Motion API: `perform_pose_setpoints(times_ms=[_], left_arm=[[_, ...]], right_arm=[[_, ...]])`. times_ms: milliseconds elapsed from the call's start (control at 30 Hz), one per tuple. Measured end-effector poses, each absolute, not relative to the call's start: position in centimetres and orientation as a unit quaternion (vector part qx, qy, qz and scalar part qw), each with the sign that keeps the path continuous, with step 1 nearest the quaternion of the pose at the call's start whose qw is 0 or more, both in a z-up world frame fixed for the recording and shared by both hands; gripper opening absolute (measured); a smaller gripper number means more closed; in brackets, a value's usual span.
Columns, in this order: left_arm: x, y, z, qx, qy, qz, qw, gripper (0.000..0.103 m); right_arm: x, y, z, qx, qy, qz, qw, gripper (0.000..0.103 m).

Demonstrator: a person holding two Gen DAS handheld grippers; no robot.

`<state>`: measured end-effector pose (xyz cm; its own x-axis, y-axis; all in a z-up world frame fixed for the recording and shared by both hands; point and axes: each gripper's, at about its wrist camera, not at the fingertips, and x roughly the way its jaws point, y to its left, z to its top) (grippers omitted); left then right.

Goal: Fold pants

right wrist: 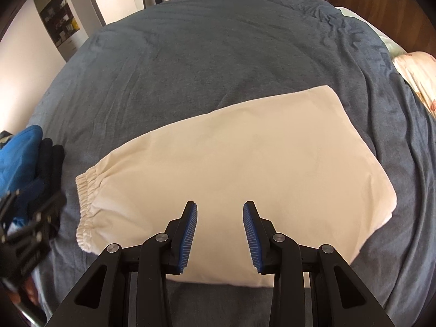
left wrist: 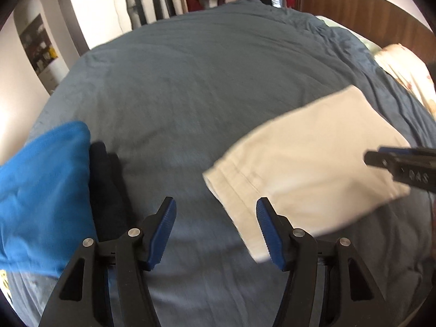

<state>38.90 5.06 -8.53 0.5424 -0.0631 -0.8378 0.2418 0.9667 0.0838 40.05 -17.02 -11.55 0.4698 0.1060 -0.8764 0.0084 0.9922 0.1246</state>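
Note:
Cream pants lie folded into a compact rectangle on the grey-blue bedspread, elastic waistband at the left end. They also show in the left wrist view, to the right. My right gripper is open and empty just above the near edge of the pants. My left gripper is open and empty over bare bedspread, left of the pants' end. The right gripper's side shows at the right edge of the left wrist view.
A blue garment and a dark garment lie at the left of the bed; they also show in the right wrist view. A floral pillow lies at the right. Hanging clothes and a wooden headboard stand behind.

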Motion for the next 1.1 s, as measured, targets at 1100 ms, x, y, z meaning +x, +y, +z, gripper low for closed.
perform_pose_setpoints(times_ms=[1100], left_arm=[[51.9, -23.9, -7.2, 0.286, 0.360, -0.398, 0.794, 0.060]], right_arm=[[32.7, -39.1, -12.6, 0.381, 0.394, -0.228, 0.805, 0.050]])
